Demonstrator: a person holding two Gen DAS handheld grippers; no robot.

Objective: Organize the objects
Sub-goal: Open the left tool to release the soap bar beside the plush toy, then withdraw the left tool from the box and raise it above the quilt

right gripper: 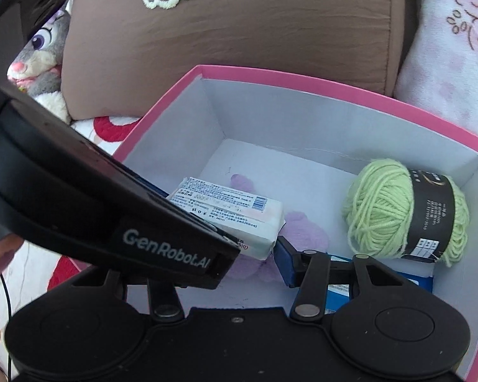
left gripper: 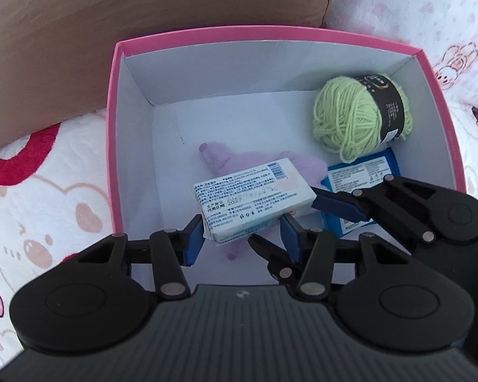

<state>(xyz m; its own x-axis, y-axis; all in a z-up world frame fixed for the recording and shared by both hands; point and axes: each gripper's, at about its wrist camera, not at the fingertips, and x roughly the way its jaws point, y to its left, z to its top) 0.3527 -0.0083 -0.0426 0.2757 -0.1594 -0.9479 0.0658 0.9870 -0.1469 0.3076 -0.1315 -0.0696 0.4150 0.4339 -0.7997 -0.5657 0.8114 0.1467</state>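
Count: one pink cardboard box with white inside (left gripper: 124, 63). In it: one ball of light green yarn with a black paper band (left gripper: 350, 117), one white wrapped tissue pack with blue print (left gripper: 248, 200), one blue-and-white flat packet (left gripper: 360, 175), one pale purple fuzzy item (left gripper: 220, 156). Outside: one brown cushion with cream embroidery (right gripper: 239, 31), one grey plush rabbit (right gripper: 44, 54).

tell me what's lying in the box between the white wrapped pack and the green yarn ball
A flat lilac fuzzy piece lies on the pink box's white floor between the white wrapped pack and the green yarn ball; clearest in the right wrist view.
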